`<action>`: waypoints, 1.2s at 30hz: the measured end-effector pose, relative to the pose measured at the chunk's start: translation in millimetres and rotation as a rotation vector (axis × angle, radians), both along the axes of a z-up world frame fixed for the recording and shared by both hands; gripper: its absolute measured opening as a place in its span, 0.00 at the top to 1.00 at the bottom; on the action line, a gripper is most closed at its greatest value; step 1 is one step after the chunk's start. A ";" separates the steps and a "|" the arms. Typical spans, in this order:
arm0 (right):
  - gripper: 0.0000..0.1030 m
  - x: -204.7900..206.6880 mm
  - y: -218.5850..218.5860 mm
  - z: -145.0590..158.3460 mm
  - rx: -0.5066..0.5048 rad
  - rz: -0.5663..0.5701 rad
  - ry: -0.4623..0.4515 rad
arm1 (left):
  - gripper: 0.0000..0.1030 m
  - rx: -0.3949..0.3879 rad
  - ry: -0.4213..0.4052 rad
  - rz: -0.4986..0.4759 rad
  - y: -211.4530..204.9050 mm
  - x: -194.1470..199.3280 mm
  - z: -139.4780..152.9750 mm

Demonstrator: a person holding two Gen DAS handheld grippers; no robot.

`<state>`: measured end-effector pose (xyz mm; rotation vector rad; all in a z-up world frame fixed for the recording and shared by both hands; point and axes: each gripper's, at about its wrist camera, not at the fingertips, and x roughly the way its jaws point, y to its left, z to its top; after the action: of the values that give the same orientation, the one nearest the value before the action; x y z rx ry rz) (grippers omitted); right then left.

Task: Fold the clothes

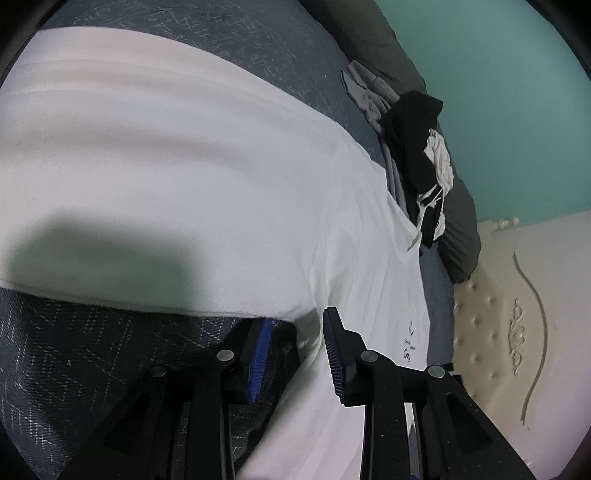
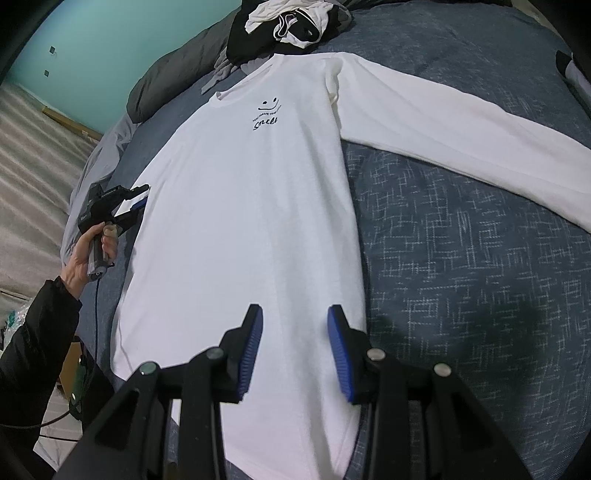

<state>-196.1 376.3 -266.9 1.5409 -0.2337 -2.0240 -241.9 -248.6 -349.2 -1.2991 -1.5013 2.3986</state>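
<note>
Both claws stand released, blue pads apart and clamping nothing: the right gripper (image 2: pixel 295 354) hovers over the lower body of the one white long-sleeved shirt (image 2: pixel 243 206), its fingers pointing steeply down toward 12 o'clock, while the left gripper (image 2: pixel 138 201) sits at the shirt's 9 o'clock edge, the fabric's edge running between its parted pads (image 1: pixel 258 354) in the left wrist view without being pinched. That shirt lies face up on the blue patterned bedspread (image 2: pixel 461 258), collar toward 12 o'clock, a small printed smile logo (image 2: pixel 266 114) on the chest, and one sleeve (image 2: pixel 461 122) stretched out flat toward 3 o'clock; the other sleeve cannot be made out. A bare hand (image 2: pixel 86 258) in a black jacket sleeve (image 2: pixel 37 332) grips the left gripper's handle from 8 o'clock. At 12 o'clock beyond the collar sits one heap of black and white clothes (image 2: pixel 295 22), beside a grey duvet (image 2: pixel 166 85) at 11 o'clock, with a teal wall (image 2: pixel 92 37) behind.
</note>
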 end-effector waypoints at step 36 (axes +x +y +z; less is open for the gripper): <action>0.65 1.9 1.2 -8.3 0.035 -0.009 -0.023 | 0.93 -0.300 -0.047 -0.091 -25.1 -28.8 22.3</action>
<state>-194.2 377.5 -275.3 1.5881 -0.2164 -2.0280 -270.8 -273.6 -326.9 -1.4486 -1.0933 2.6244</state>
